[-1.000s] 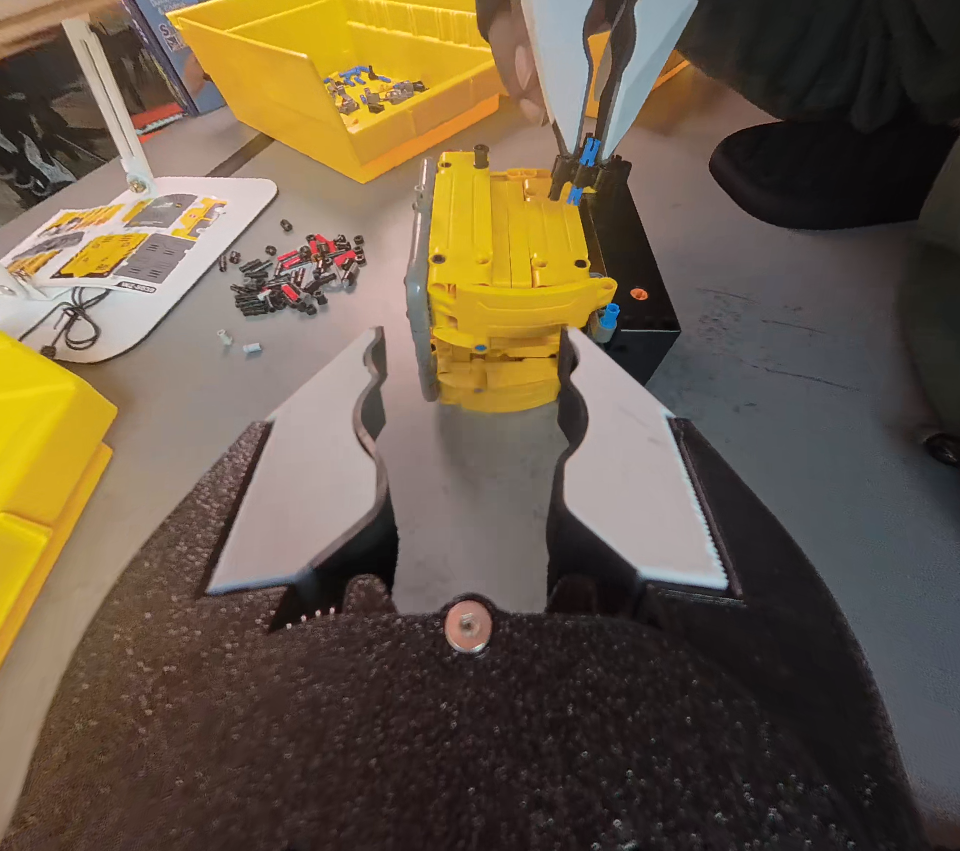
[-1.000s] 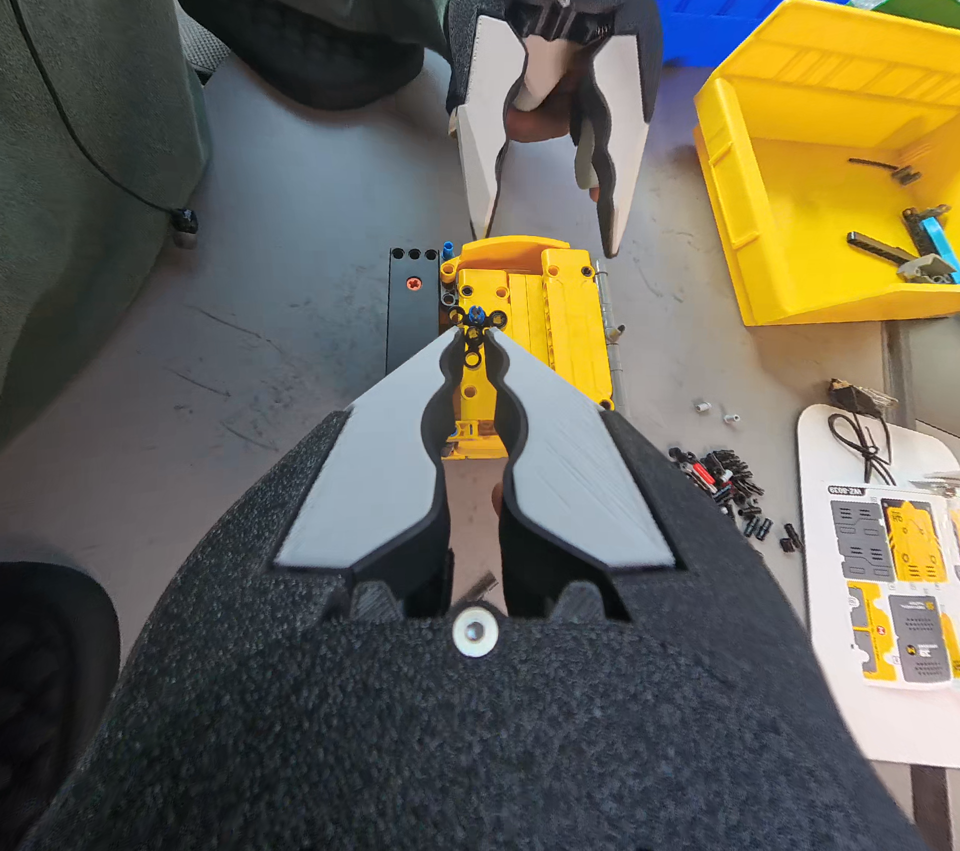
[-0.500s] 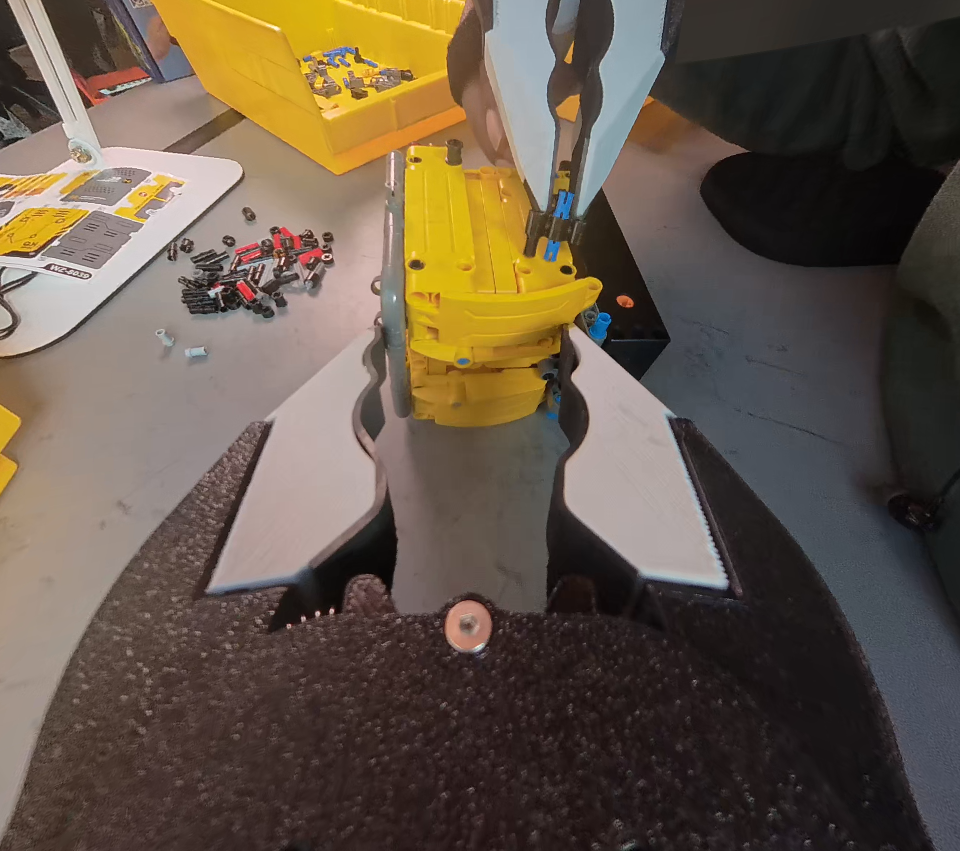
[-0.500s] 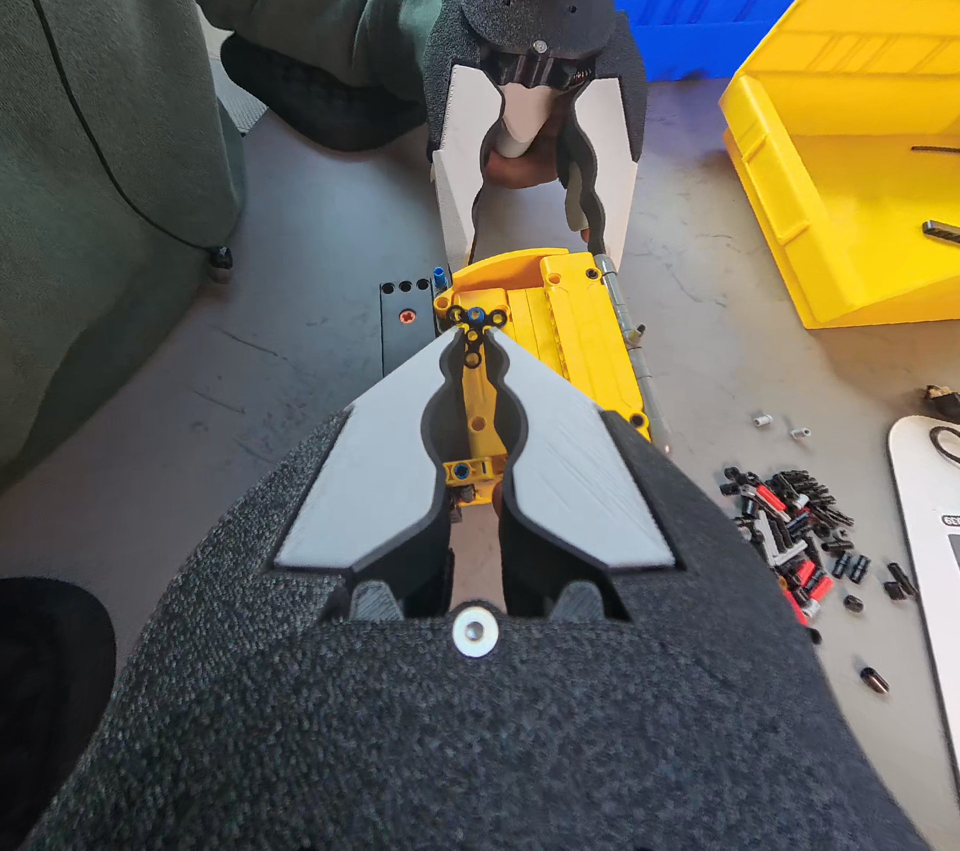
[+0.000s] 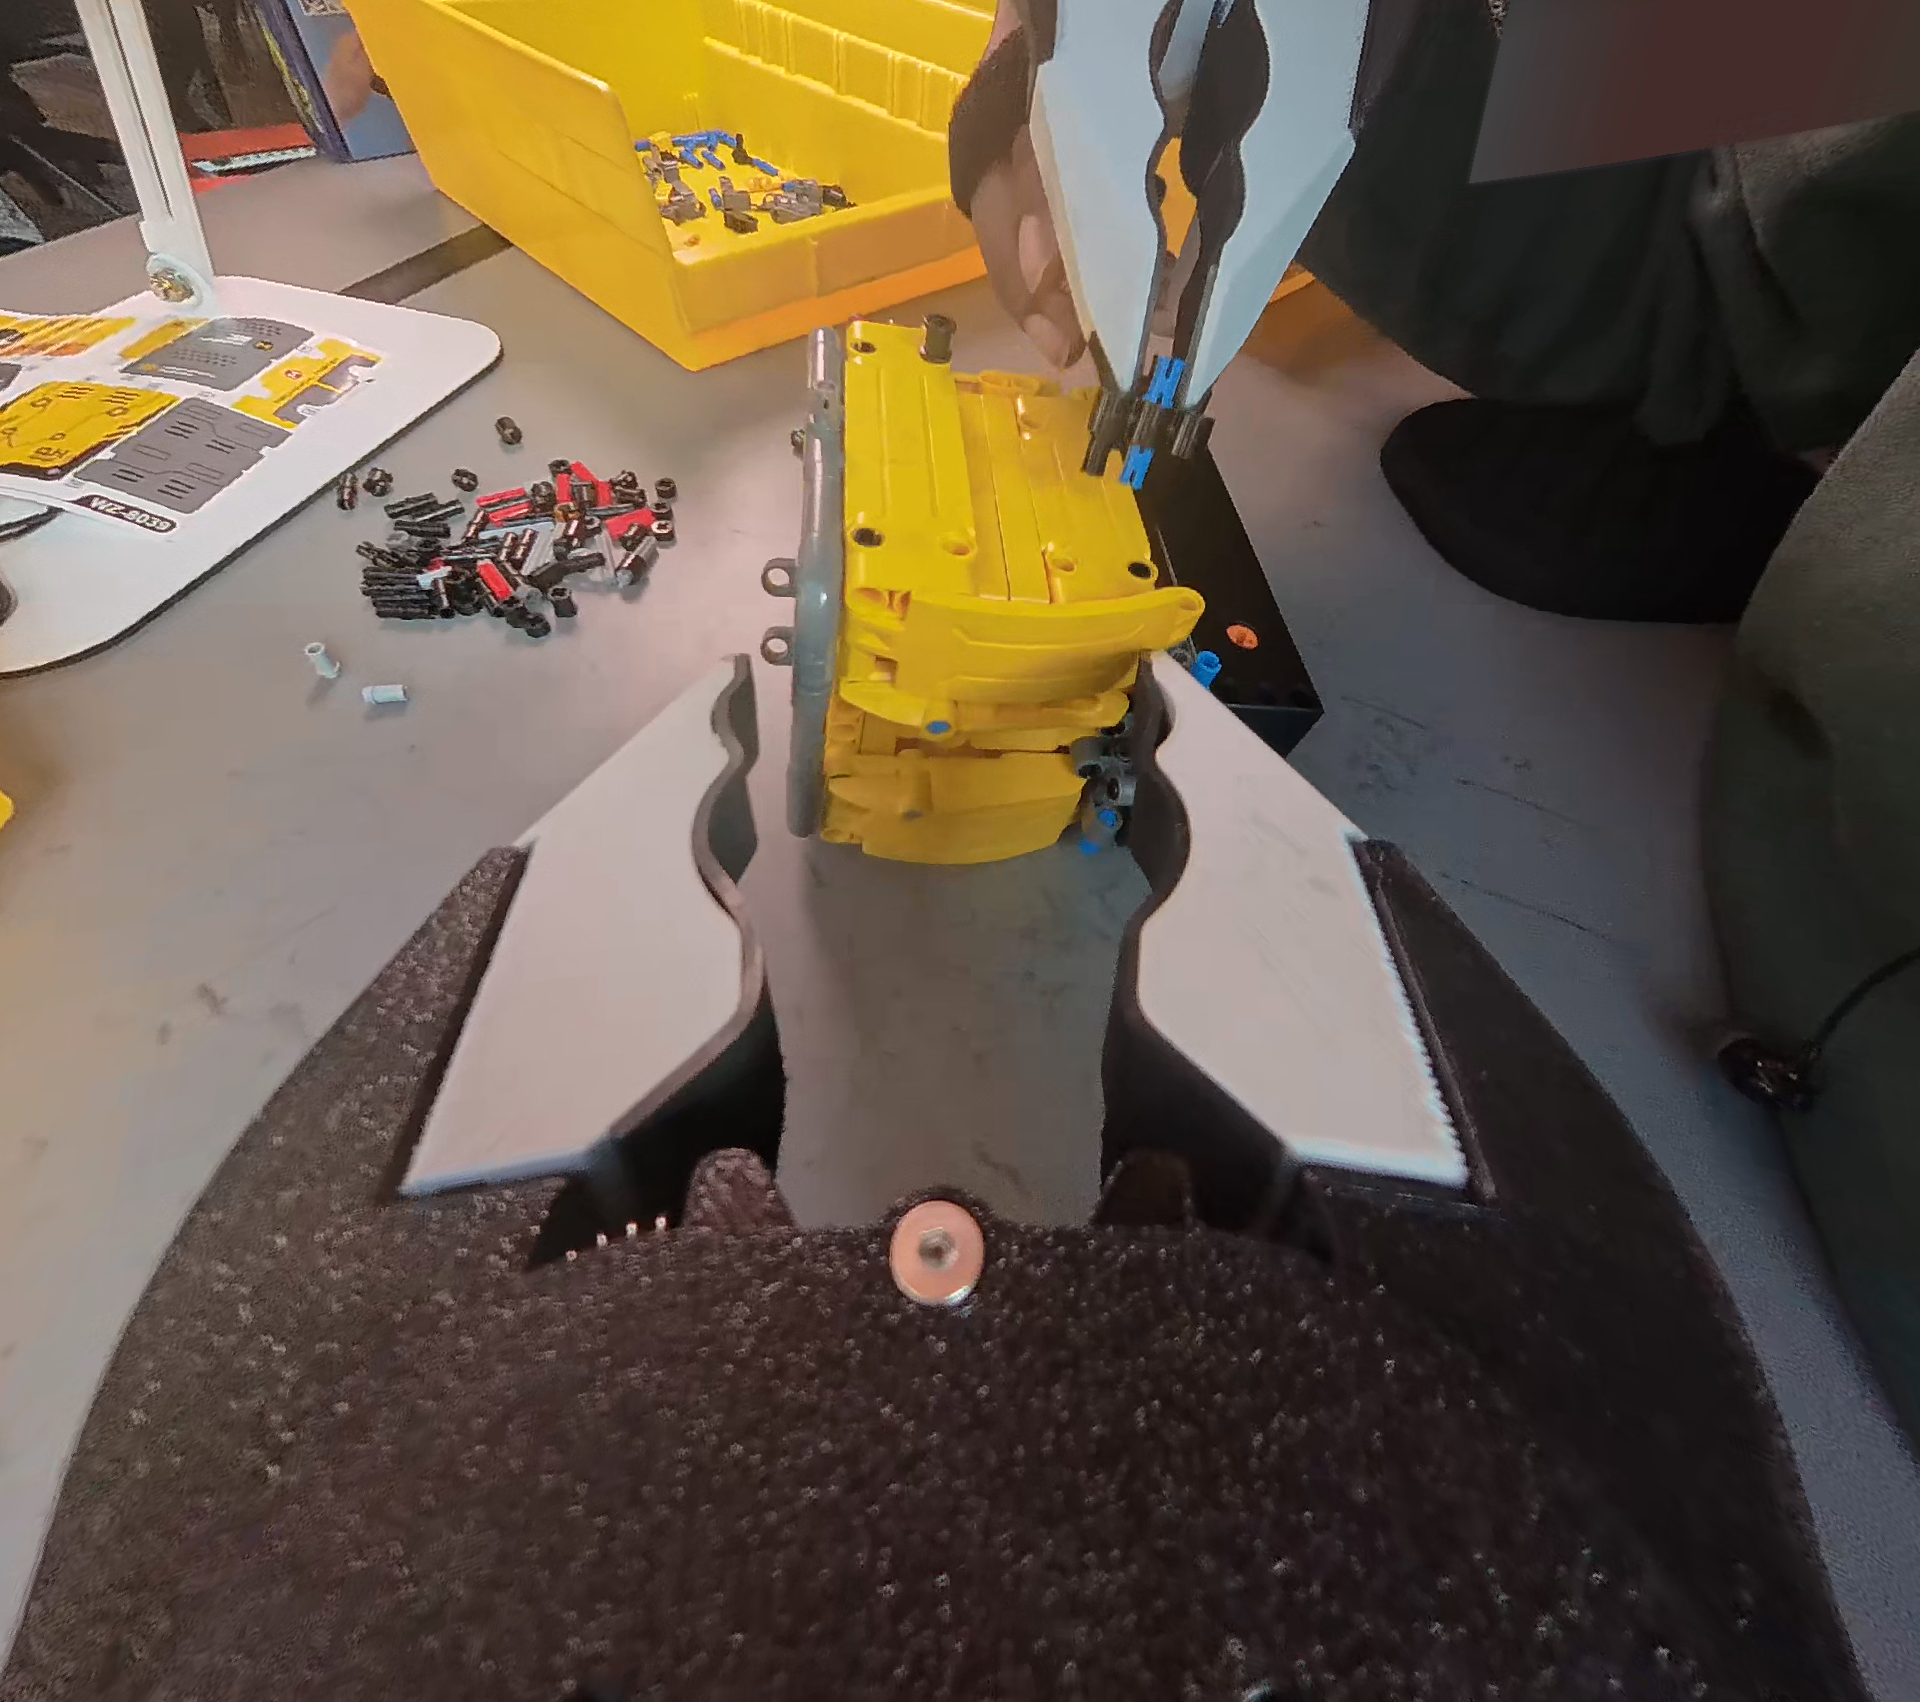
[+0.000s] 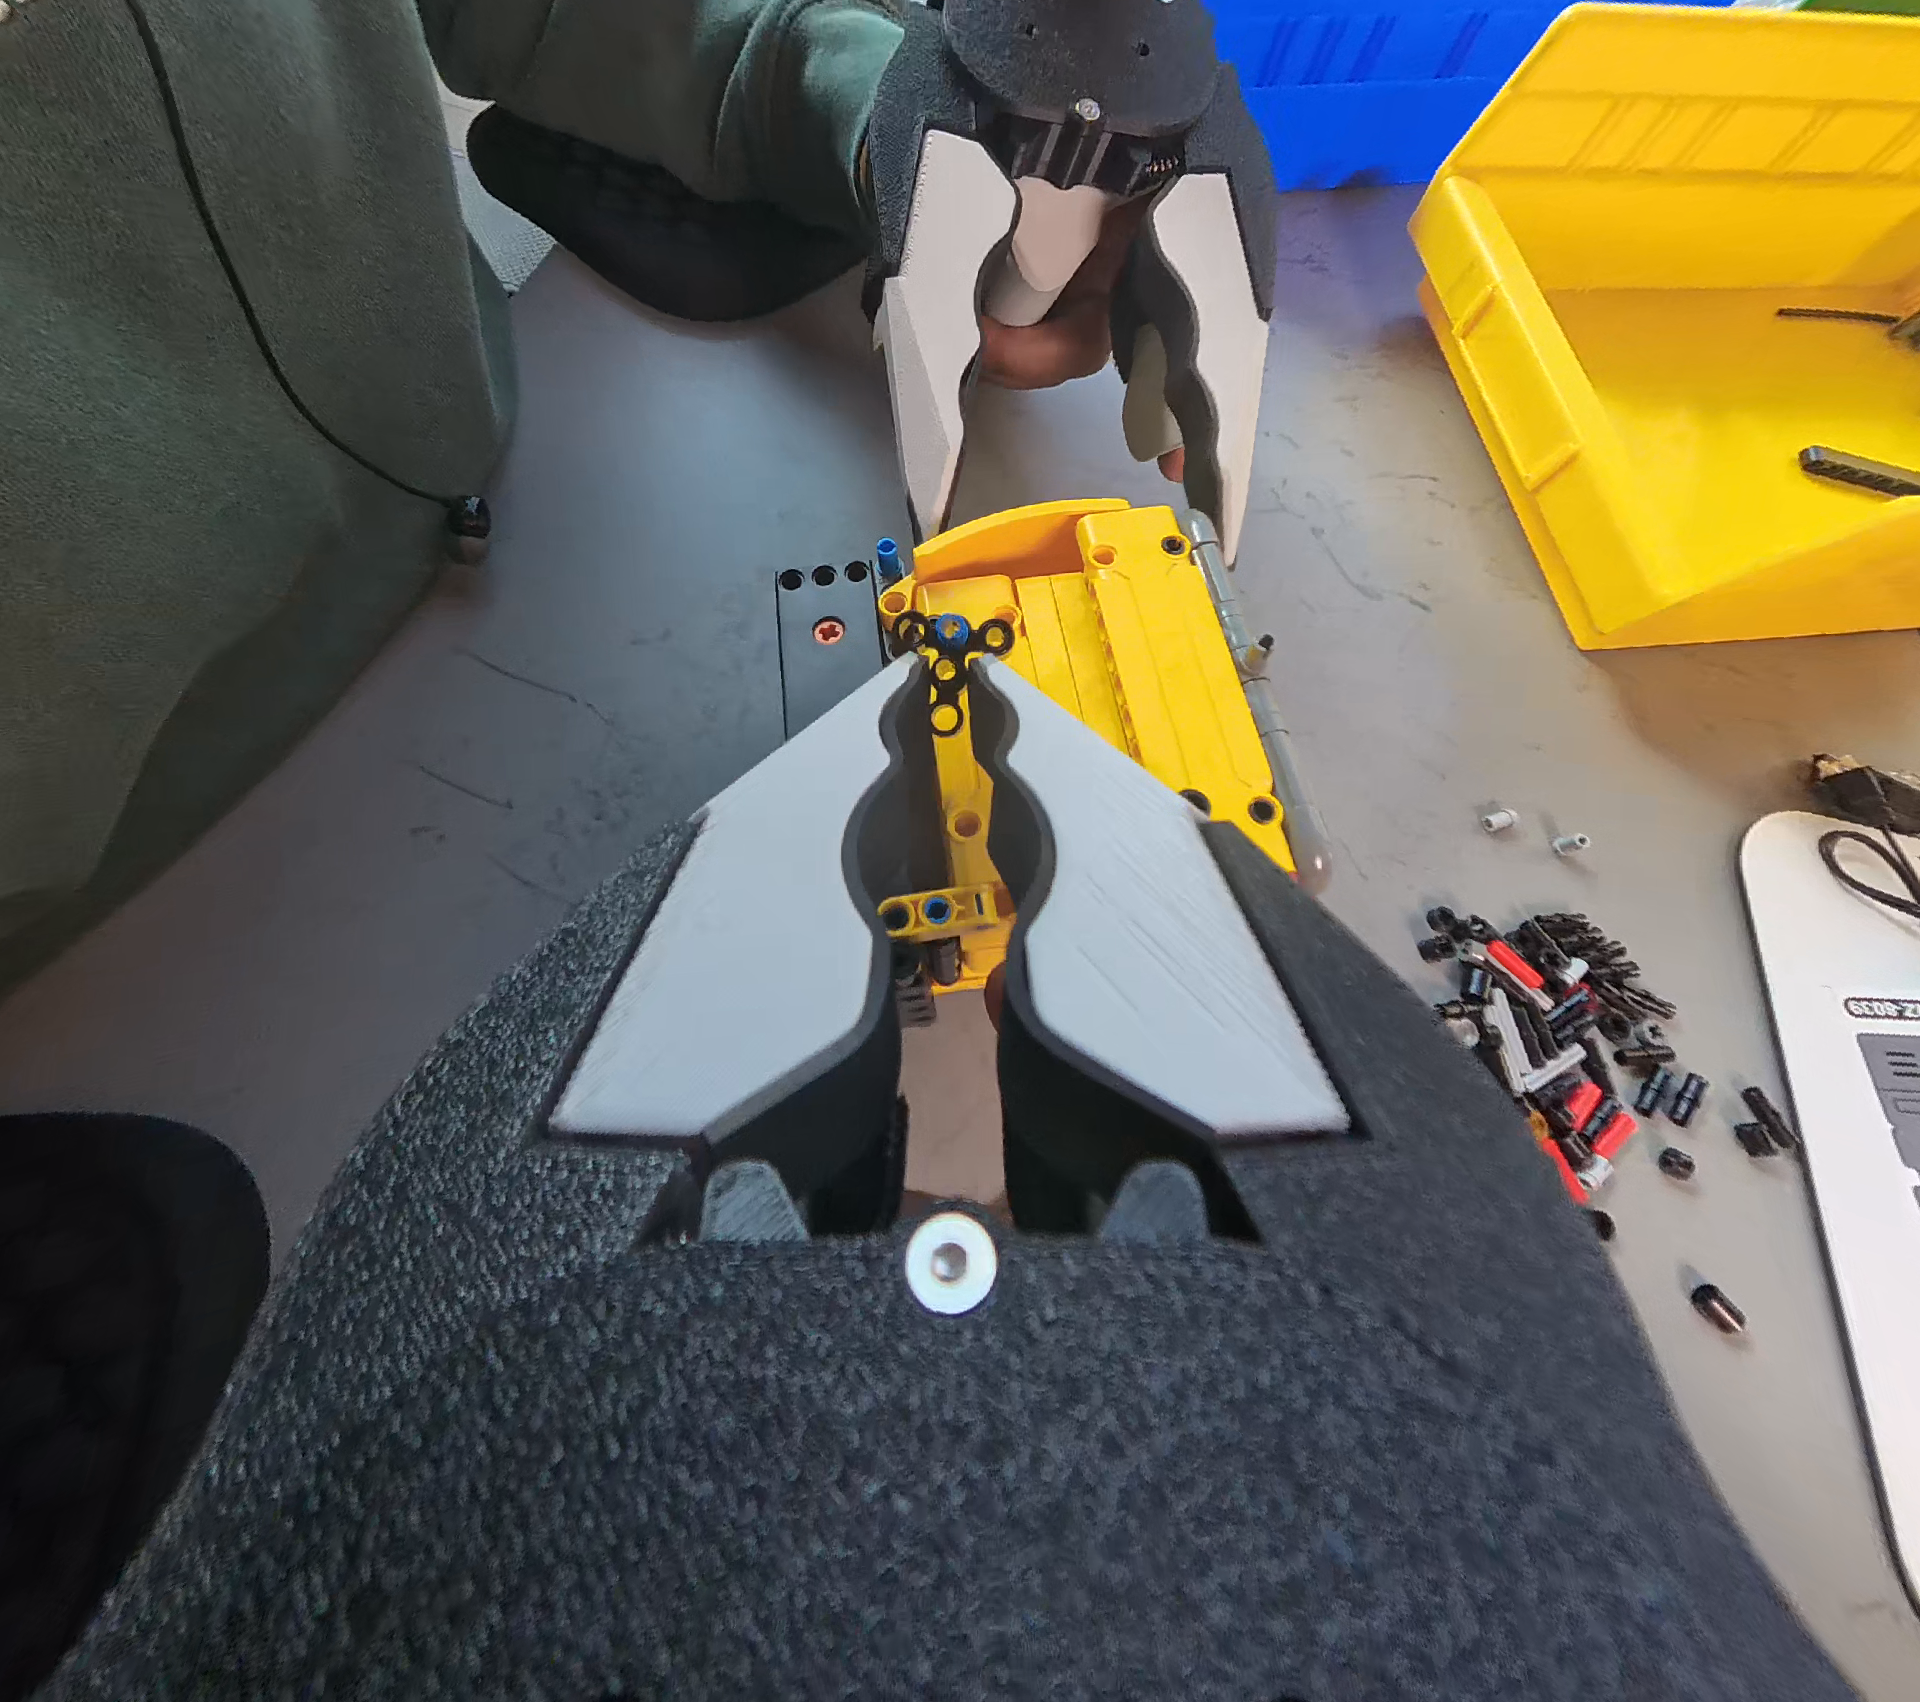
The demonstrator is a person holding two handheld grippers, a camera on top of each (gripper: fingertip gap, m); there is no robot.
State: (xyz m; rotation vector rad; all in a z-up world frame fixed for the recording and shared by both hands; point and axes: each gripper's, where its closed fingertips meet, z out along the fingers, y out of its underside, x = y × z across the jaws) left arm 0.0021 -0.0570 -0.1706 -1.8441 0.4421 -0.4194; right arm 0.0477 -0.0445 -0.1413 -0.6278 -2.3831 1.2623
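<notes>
Since the earlier frame, left gripper (image 5: pixel 945 696) has closed in; its open jaws now flank the yellow model's (image 5: pixel 987 603) near end. Right gripper (image 6: pixel 948 665), clamped on a black T-piece (image 6: pixel 948 650), sits over the model's far corner.

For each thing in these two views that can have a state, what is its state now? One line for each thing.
Left gripper: open, fingers on either side of the model's near end.
Right gripper: shut on the black T-piece.
Black T-piece: held over the model's top, blue pin in it.
Yellow model: resting on the table, beside the black box.
Black box: flat on the table.
Yellow bin: open, small parts inside.
Loose pins: scattered in a pile.
</notes>
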